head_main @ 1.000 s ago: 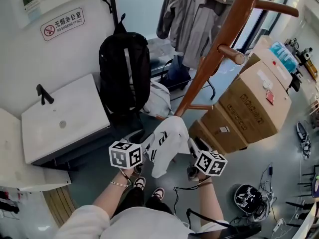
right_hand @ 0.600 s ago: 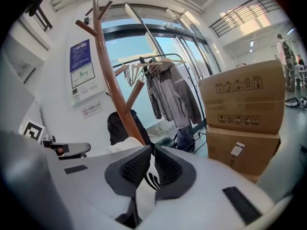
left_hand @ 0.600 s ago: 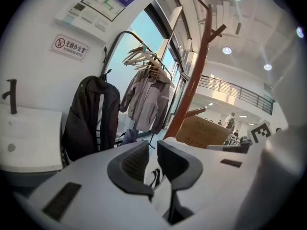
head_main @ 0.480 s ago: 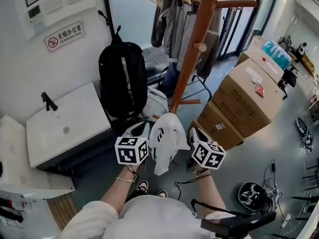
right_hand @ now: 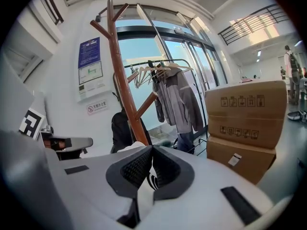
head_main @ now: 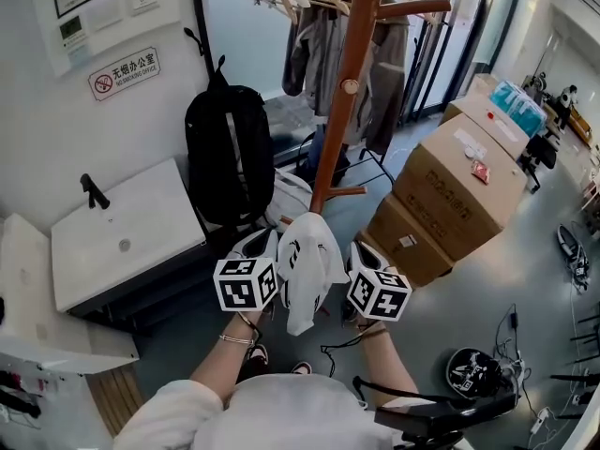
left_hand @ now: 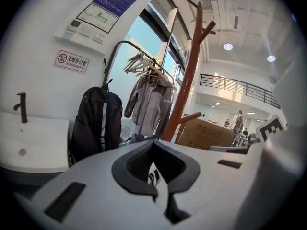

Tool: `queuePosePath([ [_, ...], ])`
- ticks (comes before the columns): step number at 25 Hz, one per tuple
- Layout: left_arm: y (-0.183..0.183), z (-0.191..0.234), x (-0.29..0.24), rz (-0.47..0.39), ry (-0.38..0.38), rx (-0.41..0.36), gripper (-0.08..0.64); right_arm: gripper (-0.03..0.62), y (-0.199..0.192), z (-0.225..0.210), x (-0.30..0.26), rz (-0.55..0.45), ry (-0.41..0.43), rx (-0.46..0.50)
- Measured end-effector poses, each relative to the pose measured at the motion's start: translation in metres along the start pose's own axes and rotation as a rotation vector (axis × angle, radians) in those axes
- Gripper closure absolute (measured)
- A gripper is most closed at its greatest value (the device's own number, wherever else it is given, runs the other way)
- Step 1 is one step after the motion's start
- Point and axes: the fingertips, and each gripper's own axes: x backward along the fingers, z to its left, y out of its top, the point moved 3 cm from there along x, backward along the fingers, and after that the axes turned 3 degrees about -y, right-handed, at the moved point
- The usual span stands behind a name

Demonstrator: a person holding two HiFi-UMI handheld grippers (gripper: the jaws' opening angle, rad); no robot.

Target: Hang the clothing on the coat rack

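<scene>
A white garment [head_main: 302, 261] with a black logo hangs between my two grippers in front of the person's chest. My left gripper [head_main: 270, 248] is shut on its left side, and my right gripper [head_main: 351, 254] is shut on its right side. Both pairs of jaws have just been closing with the fabric between them. White cloth [left_hand: 153, 177] shows between the pads of the left gripper [left_hand: 153, 147]. The right gripper [right_hand: 151, 150] pinches a strip of the same cloth [right_hand: 144, 190]. The brown wooden coat rack [head_main: 342, 82] rises just beyond the garment, its pegs [head_main: 349, 86] bare.
A black backpack [head_main: 232, 153] stands left of the rack, beside a white sink unit [head_main: 122, 232]. Stacked cardboard boxes [head_main: 459, 172] sit to the right. A clothes rail with hangers and grey jackets [head_main: 323, 36] is behind. A helmet [head_main: 466, 371] and cables lie on the floor.
Both grippers have risen with the white garment between them. The garment now hangs closer to the rack's pole, and the head view has tipped upward.
</scene>
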Motion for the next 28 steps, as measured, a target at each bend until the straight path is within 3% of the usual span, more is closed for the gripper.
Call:
queuePosePath([
  [12, 0.005, 0.011, 0.008, 0.011, -0.087, -0.034, 0.552, 0.568, -0.001, 0.036, 0.008, -0.031, -0.058, 0.069],
  [21, 0.009, 0.021, 0.004, 0.021, -0.15, -0.055, 0.552, 0.568, -0.01, 0.039, 0.009, -0.032, -0.135, 0.028],
  [28, 0.01, 0.018, 0.002, 0.027, -0.175, -0.065, 0.552, 0.569, -0.007, 0.04, 0.01, -0.028, -0.145, 0.035],
])
